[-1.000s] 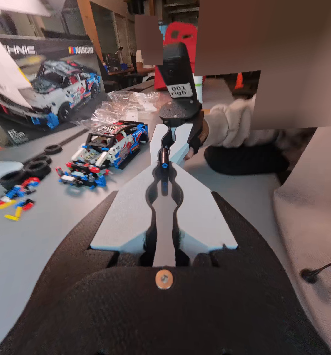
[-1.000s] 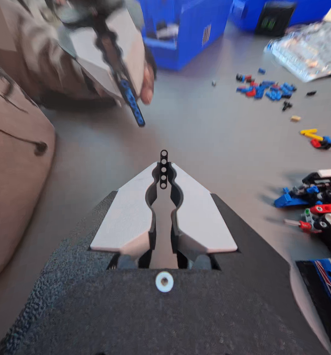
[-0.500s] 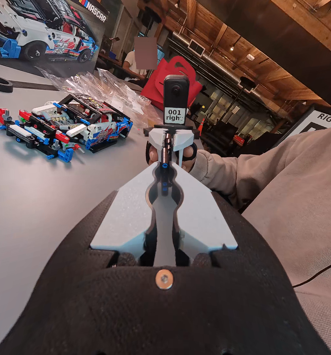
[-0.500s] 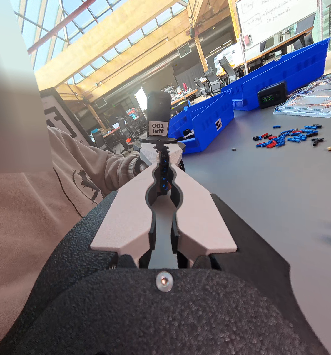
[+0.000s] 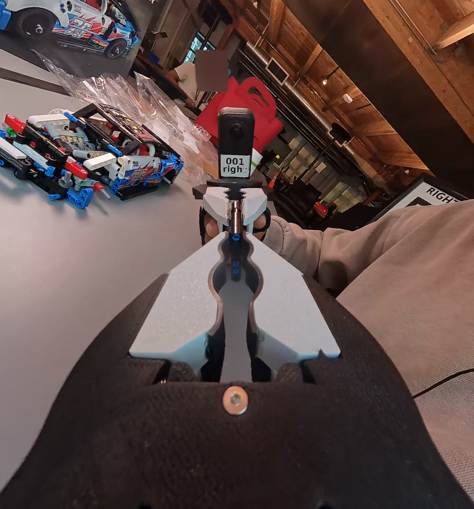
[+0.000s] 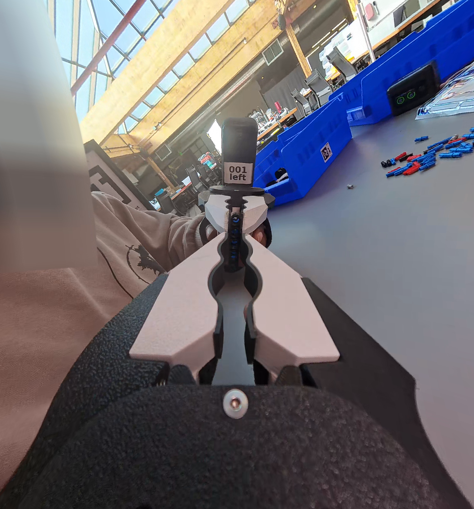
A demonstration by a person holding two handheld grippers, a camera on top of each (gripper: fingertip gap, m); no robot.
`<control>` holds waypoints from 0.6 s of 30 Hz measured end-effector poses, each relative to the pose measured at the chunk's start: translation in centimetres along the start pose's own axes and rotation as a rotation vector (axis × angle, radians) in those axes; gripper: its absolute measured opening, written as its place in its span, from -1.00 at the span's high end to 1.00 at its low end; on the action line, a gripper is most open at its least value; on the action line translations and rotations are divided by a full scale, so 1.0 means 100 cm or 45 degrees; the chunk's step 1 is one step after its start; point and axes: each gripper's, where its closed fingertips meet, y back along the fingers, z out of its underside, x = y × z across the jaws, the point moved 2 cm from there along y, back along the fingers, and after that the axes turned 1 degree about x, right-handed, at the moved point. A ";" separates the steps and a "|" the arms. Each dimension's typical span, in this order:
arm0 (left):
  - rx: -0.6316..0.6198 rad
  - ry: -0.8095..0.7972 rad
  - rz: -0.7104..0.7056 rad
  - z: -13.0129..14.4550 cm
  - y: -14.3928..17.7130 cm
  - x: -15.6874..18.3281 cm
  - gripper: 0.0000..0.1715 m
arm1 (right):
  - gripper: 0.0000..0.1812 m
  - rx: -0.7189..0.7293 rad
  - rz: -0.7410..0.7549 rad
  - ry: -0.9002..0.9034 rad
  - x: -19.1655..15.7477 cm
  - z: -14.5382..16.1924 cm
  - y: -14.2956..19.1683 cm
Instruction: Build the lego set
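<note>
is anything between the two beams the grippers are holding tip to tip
Nothing visible. The left gripper holds a black beam with blue pins, the right gripper a black beam, raised above the grey table. The beams line up end to end; whether they touch cannot be told.

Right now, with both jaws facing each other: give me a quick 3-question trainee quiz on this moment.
1. True or false: the half-built car stands on the table, apart from the left gripper.
2. What do the left gripper's jaws hold? A) a tyre B) a black beam with blue pins C) a plastic bag
3. Fill in: in the right wrist view, the loose blue and red pins lie on the table to the right of the ____ bins.

Key: 1 true; 2 B; 3 blue.
</note>
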 end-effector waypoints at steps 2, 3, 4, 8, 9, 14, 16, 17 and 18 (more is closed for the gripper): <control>0.014 0.006 0.004 -0.002 0.001 0.000 0.93 | 0.95 0.007 0.000 -0.012 0.001 -0.001 0.001; 0.019 0.006 -0.001 -0.003 0.002 0.000 0.93 | 0.95 0.008 0.004 -0.015 0.002 0.000 0.001; 0.017 -0.001 -0.009 -0.004 0.003 -0.002 0.93 | 0.95 0.009 0.001 -0.021 0.002 0.000 0.001; 0.006 -0.003 -0.023 -0.002 0.002 -0.003 0.93 | 0.95 -0.007 0.006 -0.016 0.002 0.002 -0.001; 0.001 -0.006 -0.031 -0.002 0.002 -0.004 0.93 | 0.95 -0.010 0.006 -0.022 0.003 0.003 -0.001; -0.037 0.011 -0.061 0.003 0.002 -0.009 0.93 | 0.95 -0.081 0.061 0.008 0.007 0.009 0.000; -0.055 0.019 -0.065 0.005 0.002 -0.010 0.93 | 0.95 -0.111 0.083 0.007 0.009 0.012 0.000; -0.064 0.022 -0.065 0.006 0.002 -0.010 0.93 | 0.95 -0.120 0.094 0.003 0.011 0.013 0.000; -0.075 0.021 -0.069 0.007 0.001 -0.011 0.93 | 0.95 -0.137 0.102 -0.001 0.012 0.015 0.001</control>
